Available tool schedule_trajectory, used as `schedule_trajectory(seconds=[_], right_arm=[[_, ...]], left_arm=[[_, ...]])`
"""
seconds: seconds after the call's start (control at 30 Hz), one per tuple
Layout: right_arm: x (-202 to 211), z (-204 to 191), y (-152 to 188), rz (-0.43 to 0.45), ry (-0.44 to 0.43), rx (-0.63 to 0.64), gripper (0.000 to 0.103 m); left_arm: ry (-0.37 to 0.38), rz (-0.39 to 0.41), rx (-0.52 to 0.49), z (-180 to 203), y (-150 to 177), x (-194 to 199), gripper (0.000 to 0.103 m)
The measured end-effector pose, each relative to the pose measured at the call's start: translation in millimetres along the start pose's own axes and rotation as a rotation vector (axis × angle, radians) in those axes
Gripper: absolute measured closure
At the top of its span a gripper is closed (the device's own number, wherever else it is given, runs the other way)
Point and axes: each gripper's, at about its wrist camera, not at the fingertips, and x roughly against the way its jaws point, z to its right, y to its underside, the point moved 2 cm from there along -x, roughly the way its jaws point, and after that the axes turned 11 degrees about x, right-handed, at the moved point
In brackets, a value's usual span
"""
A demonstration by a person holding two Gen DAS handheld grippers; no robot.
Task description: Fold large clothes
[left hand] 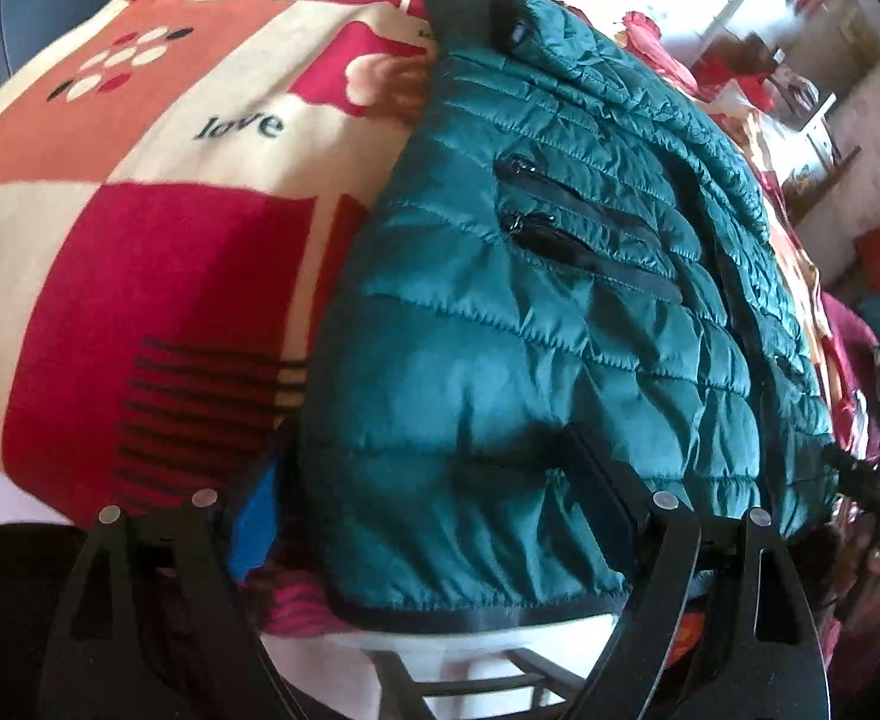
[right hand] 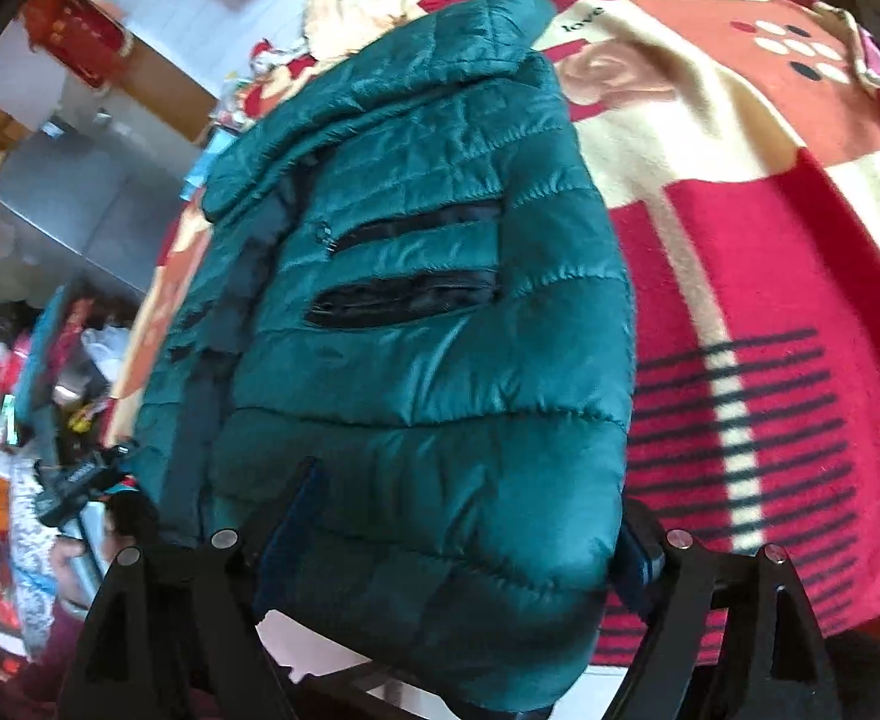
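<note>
1. In the left wrist view, we saw a teal puffy jacket (left hand: 535, 312) lying on a bed covered by a red, orange and cream blanket (left hand: 158, 228).
2. The jacket lay folded in half along its length, with its dark hem at the near edge of the bed and its collar toward the far edge.
3. Two black pocket zips (left hand: 583, 240) showed on the top layer of the jacket.
4. The word "love" (left hand: 239, 126) was printed on the blanket, to the left of the jacket.
5. Our left gripper (left hand: 434, 480) hung over the near end of the jacket with its jaws spread wide. One finger (left hand: 601, 480) rested against the puffy cloth and the other was off to the left over the blanket, so nothing was pinched.
6. At the right edge, we saw the other gripper's dark tip (left hand: 859, 474) by the jacket's side.
7. In the right wrist view, the same jacket (right hand: 428, 312) filled the middle, with the blanket (right hand: 757, 276) to its right.
8. Our right gripper (right hand: 469, 516) had its jaws wide apart too. The near end of the jacket bulged between the two fingers, but we could not see them squeezing it.
9. To the left of the bed we saw a messy floor with mixed things (right hand: 38, 372), too blurry to name.
</note>
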Motion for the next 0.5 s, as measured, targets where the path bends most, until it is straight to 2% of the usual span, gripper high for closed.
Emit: schedule_trajectory(seconds=[0.13,0.23,0.33,0.5], right_arm=[[-3.2,6.9,-3.2,0.037,-0.079,-0.044,0.021],[-4.9,-1.5,-1.4,0.012,-0.097,0.012,0.033],[-5.1,-3.1,1.0,0.003,-0.12,0.048,0.038],[-8.4,0.8,0.4,0.002,-0.148,0.062,0.038]], left_arm=[[0.0,-0.014,0.014,2.7,-3.3,-3.4,0.018],[0.016,-0.019,0.007,1.2,-3.0,-2.8,0.018],[0.014,-0.016,0.002,2.0,-3.1,-2.9,0.018],[-0.001,-0.033,-0.022,5.5,0.7,-3.4,0.018]])
